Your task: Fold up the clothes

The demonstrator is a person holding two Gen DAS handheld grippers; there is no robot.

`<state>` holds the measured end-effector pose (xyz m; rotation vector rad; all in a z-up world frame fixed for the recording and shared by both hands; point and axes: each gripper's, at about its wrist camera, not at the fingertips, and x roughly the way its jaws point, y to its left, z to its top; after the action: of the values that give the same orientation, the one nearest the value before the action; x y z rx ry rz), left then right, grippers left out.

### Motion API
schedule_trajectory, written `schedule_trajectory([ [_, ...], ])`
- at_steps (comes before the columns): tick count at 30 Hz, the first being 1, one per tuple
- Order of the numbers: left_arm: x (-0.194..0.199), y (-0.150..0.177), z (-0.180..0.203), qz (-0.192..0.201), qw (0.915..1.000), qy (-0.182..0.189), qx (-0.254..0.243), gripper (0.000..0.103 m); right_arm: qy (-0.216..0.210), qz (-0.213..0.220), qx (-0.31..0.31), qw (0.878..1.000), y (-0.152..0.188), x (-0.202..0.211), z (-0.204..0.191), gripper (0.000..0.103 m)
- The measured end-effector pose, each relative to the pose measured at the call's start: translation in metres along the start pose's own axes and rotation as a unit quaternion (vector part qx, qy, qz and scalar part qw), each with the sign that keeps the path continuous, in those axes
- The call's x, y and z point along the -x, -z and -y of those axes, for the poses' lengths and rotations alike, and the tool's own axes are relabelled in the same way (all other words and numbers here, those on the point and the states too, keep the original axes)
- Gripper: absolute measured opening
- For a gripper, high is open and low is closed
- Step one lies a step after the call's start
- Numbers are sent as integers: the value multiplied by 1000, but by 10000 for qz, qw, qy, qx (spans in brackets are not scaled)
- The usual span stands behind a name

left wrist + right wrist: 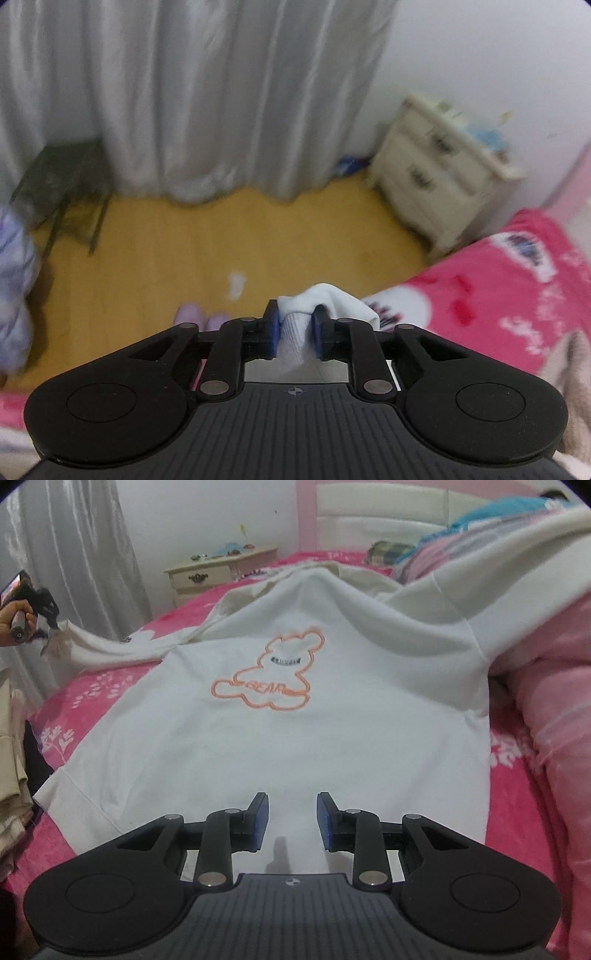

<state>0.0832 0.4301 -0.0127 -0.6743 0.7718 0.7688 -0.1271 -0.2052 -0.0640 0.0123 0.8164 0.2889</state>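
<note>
Our left gripper (pixel 294 328) is clamped on a white sleeve cuff (pixel 325 302), bunched between its pads. Our right gripper (pixel 291 819) hangs with fingers apart over the white sweatshirt (pixel 295 716), spread on the pink bedspread (pixel 92 686) ahead. Beyond it stands a cream nightstand (pixel 207 572).

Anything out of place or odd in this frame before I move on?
A small white scrap lies loose on the wooden floor, away from the bed. Otherwise fine: left gripper pinches the sweatshirt cuff; right gripper is open.
</note>
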Motion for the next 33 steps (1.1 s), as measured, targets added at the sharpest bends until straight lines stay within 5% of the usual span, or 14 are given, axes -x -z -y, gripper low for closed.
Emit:
schedule_trajectory([
  [3,9,-6,-2,-18,9995,165,258,36,-87,-55,-47,9999,1,-4,-1,32],
  [7,40,-16,7,459,9968,633,152,52,-538,50,138,9984,1,-4,-12,32],
  [10,67,8,24,-155,9884,1246,-853,54,-1227,175,609,9904,0,-3,-34,32],
  [13,77,66,60,-1209,9499,1466,-2482,54,-1915,223,1412,9710,5,-7,-74,37],
  [16,71,144,84,-2068,8968,1480,-3621,54,-2389,274,2177,9459,17,-14,-119,37],
  [21,34,224,89,-2957,8532,1141,-4143,54,-2636,372,3055,9142,35,-31,-180,42],
  [24,18,230,77,-3144,8545,1083,-3990,54,-2739,472,3327,9011,41,-42,-208,52],
  [29,6,225,73,-3246,8633,1198,-3673,54,-2696,418,3660,8897,52,-73,-252,53],
  [33,0,221,76,-3189,8671,1428,-3551,54,-2381,397,3750,8950,59,-96,-271,47],
])
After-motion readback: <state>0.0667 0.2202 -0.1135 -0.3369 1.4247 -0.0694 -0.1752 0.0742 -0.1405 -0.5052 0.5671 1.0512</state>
